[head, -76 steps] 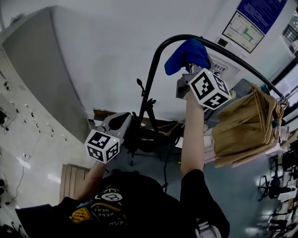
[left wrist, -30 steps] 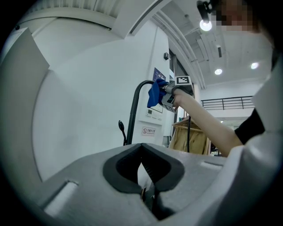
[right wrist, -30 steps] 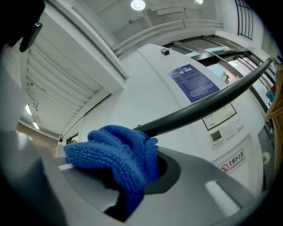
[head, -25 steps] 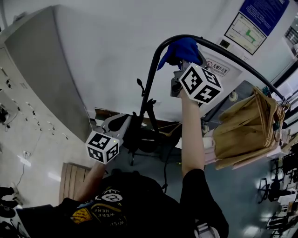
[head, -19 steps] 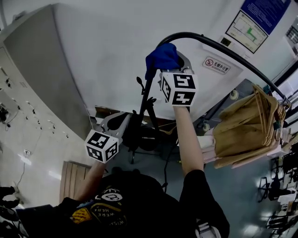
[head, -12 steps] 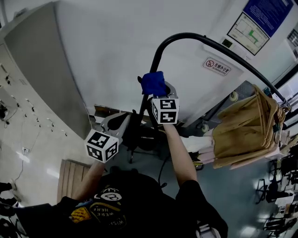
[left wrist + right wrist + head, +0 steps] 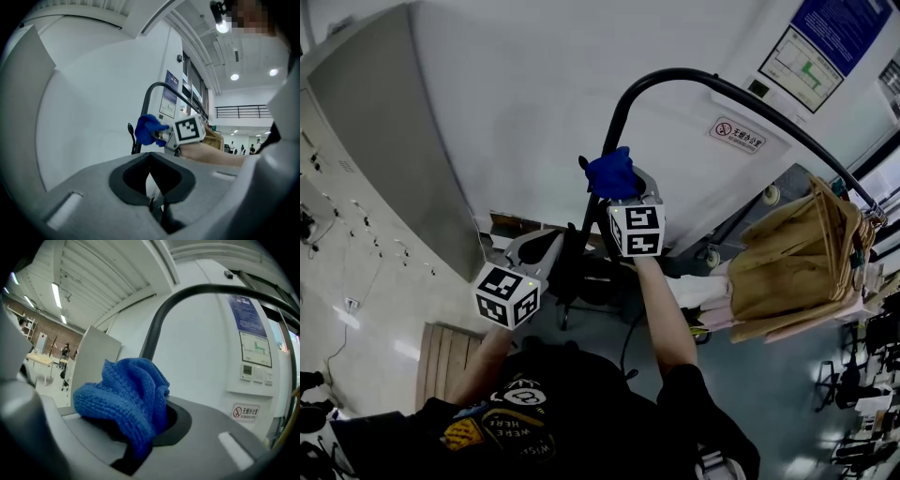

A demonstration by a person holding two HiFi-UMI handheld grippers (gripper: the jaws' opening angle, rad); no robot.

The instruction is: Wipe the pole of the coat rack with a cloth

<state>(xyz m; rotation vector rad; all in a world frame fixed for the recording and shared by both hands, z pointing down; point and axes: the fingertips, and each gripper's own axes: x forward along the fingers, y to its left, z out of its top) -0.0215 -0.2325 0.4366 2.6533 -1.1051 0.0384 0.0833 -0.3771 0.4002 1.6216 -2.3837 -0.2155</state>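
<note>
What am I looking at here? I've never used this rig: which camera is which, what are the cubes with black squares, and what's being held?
There is no robot arm here. A person holds a two-jaw gripper in each hand, and the marker cubes are parts of those grippers. The head view comes from a camera on the person's head, looking steeply down. The other two views come from cameras riding on each gripper, looking along its jaws.

The right gripper is raised and clamped on a blue cloth. The cloth sits at the upright part of the coat rack's black pole; contact looks likely, but I can't confirm it. The left gripper is held low, jaws together, with nothing in them.

No table is in view. Tan items hang further along the same pole.
</note>
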